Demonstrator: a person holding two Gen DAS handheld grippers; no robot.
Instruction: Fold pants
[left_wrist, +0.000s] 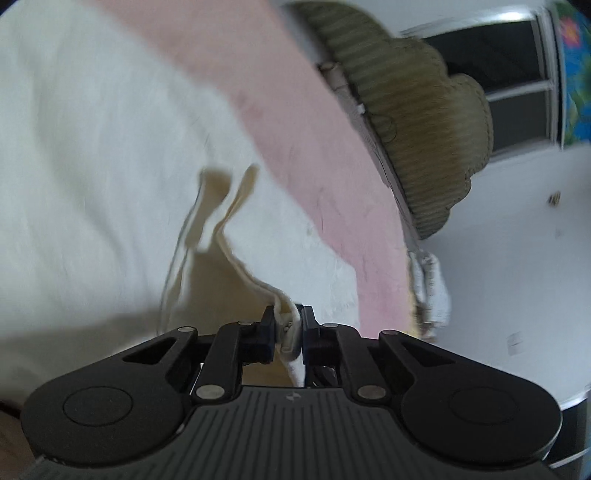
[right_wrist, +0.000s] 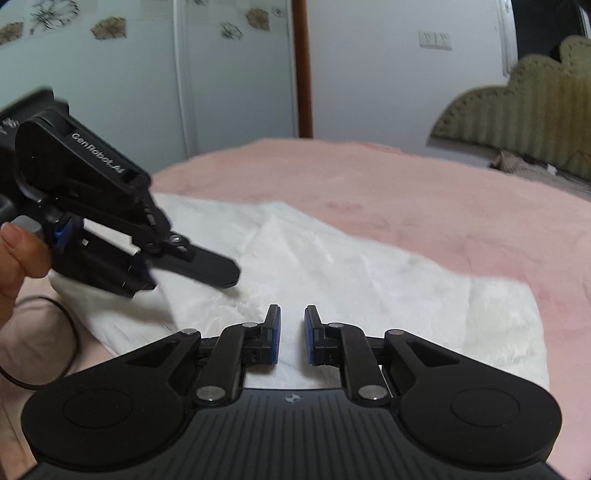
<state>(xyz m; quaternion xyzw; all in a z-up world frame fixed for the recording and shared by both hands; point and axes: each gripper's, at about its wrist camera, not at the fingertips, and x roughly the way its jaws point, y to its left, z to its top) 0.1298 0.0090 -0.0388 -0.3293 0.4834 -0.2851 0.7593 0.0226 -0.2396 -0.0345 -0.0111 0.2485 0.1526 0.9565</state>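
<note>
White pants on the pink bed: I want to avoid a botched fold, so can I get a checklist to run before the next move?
1. Left hand-held gripper pinching the white fabric pants at an edge: ok; cloth sits clamped between its pads.
2. Right hand-held gripper gripping the pants: not ok; its narrow gap is empty and it hangs above the cloth.
3. Pants lying flat on the pink fluffy blanket: not ok; creases and a lifted fold show.
4. Bare blanket beyond the pants for folding: ok.
5. Black cable clear of the pants: cannot tell.
</note>
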